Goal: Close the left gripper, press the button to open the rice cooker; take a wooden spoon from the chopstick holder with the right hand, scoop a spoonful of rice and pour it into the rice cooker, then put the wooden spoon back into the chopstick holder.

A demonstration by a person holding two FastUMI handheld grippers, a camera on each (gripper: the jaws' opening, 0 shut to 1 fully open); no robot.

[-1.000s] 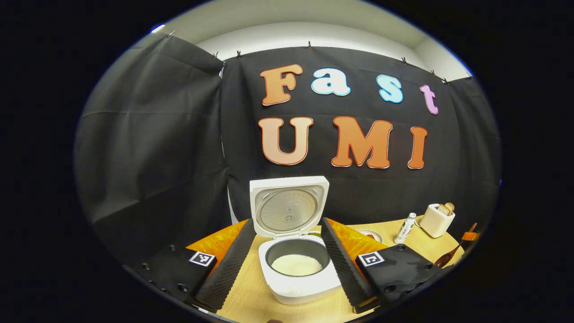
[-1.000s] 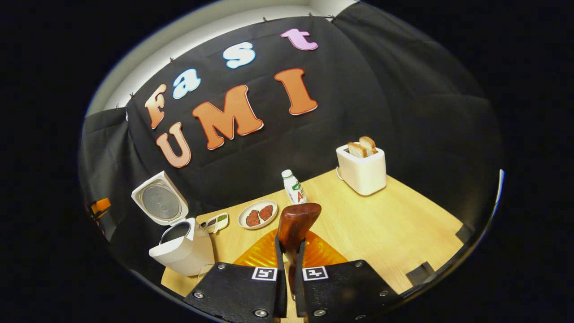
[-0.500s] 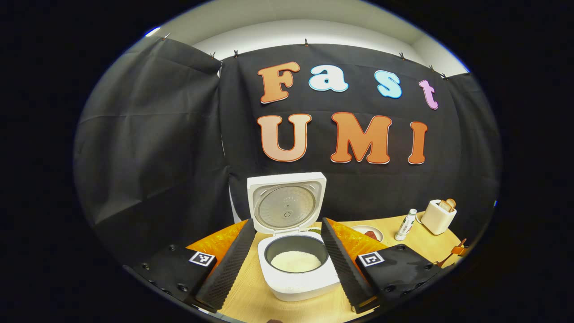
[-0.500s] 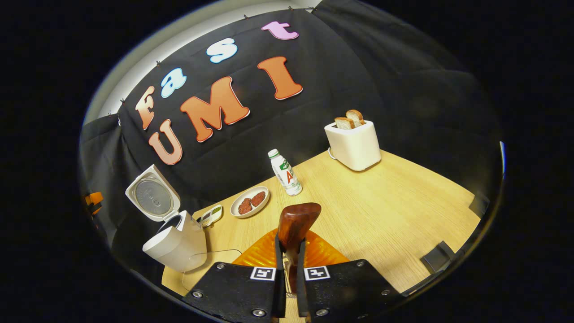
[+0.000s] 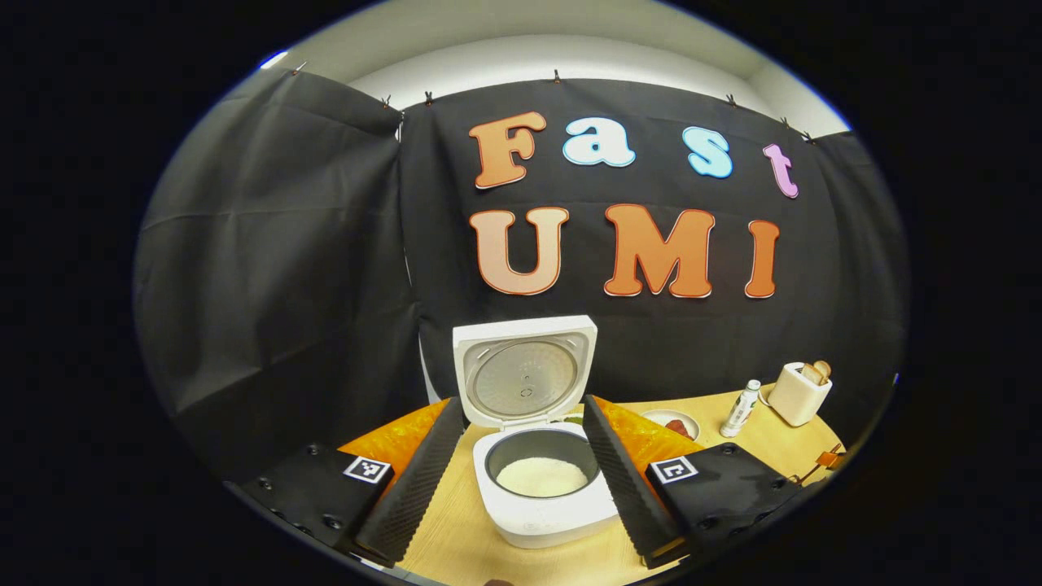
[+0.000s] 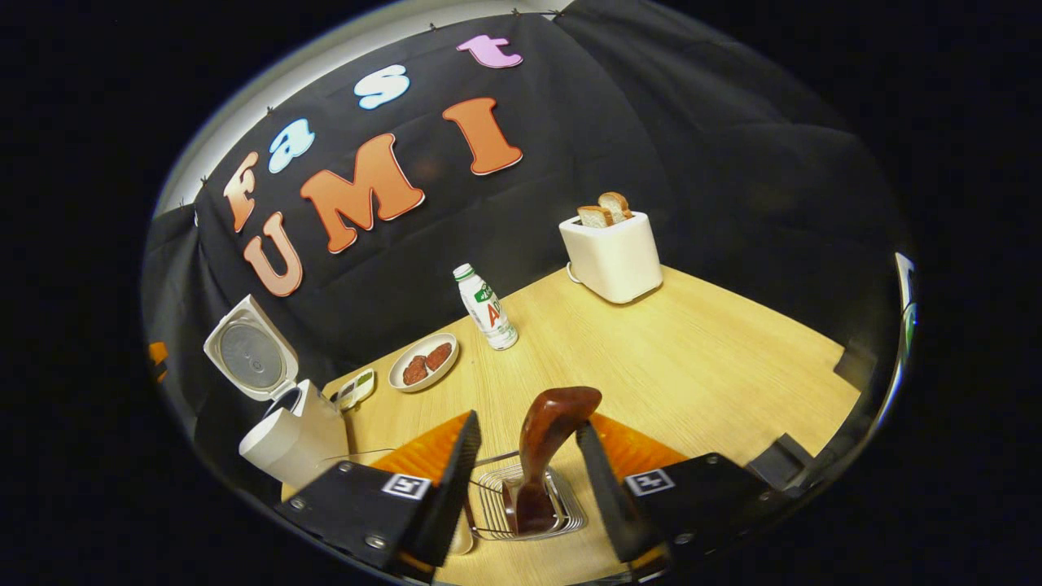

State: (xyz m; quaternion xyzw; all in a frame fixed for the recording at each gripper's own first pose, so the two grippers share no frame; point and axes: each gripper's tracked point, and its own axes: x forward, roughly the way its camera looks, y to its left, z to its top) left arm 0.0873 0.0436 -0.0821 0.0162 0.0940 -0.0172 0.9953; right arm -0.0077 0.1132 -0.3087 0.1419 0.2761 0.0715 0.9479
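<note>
Rice cooker (image 5: 544, 480): lower centre of the left gripper view, lid (image 5: 523, 370) standing up and open, so the button step looks done; also at the lower left of the right gripper view.
Rice (image 5: 541, 476): a white heap lies in the inner pot; I judge the scoop has been poured in, though how much came from the spoon cannot be told.
Wooden spoon (image 6: 547, 439): bottom centre of the right gripper view, standing tilted with its lower end inside the chopstick holder (image 6: 529, 506), a wire basket on the table (image 6: 700, 358).
Right gripper (image 6: 523, 460): fingers spread wide to either side of the spoon, touching nothing; the spoon stands free between them.
Left gripper (image 5: 521, 443): fingers apart, framing the cooker at the bottom of its view, holding nothing.
Done: lid open, rice in the pot, spoon back in the holder.
Left: seemingly only drawing the right gripper clear without knocking the spoon over.
</note>
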